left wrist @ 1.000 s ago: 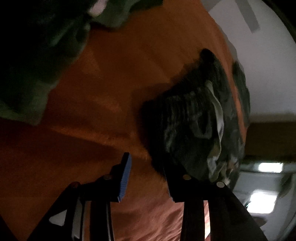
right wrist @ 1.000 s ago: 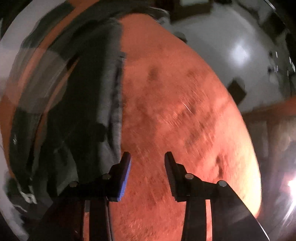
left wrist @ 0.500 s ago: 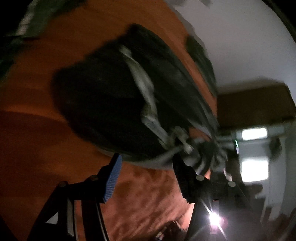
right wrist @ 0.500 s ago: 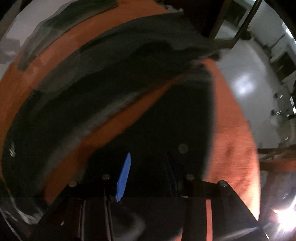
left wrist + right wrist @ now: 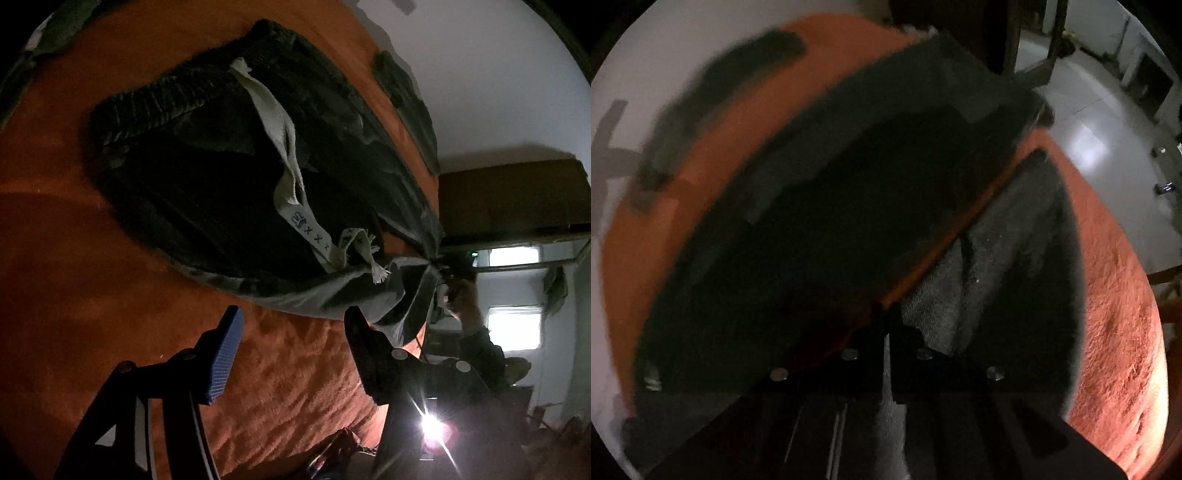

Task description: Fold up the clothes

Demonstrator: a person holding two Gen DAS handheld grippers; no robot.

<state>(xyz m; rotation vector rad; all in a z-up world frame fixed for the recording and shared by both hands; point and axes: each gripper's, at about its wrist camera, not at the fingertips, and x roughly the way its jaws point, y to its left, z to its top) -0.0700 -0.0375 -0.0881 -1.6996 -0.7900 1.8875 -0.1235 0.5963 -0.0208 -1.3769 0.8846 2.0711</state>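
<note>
Dark shorts (image 5: 207,177) with a ribbed waistband and a white drawstring (image 5: 284,147) lie on the orange blanket (image 5: 74,277). My left gripper (image 5: 295,350) is open just short of the shorts' grey lower edge, with only blanket between its fingers. That edge bunches to a point at the right, where a hand (image 5: 465,295) holds it. In the right wrist view my right gripper (image 5: 886,321) is shut on the shorts (image 5: 849,206). Grey fabric (image 5: 979,266) spreads from the closed jaws, and the cloth rises taut away from them.
Another dark garment (image 5: 406,103) lies along the blanket's far edge, and greenish clothes (image 5: 55,26) sit at the top left. A bright lamp (image 5: 430,430) glares past the bed's edge. Pale floor (image 5: 1089,147) lies beyond the blanket on the right.
The left gripper swung across the blanket to the shorts' lower edge and its jaws widened. The right gripper moved from bare blanket over the shorts and shut on the fabric.
</note>
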